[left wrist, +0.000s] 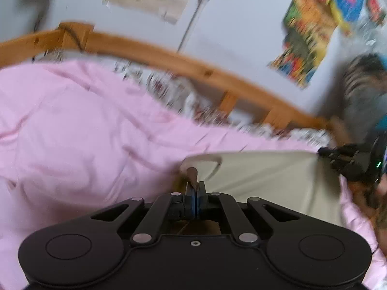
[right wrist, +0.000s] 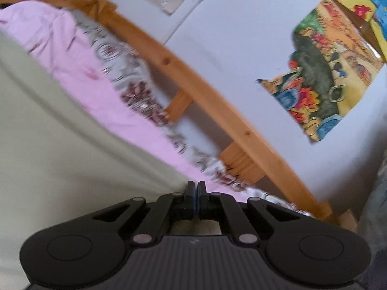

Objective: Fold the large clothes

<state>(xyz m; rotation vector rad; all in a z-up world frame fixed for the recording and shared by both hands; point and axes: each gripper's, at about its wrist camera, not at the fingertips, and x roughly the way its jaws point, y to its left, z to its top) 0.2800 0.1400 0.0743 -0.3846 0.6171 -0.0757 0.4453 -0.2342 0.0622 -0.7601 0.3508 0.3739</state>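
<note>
Beige garment [left wrist: 266, 174] strung between left tongs [left wrist: 195, 188] and right tongs [right wrist: 196, 188], both pinched shut on its top edge over the pink bedding [left wrist: 72, 133], probably slipping out if yanked apart too hard.

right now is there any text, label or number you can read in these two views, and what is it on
No readable text in either view.
Posters on the wall: bright pictures only, any lettering too blurred to read.
Right gripper body: a small pale mark, too small to read.
Beige garment and pink sheet: no label visible.
</note>
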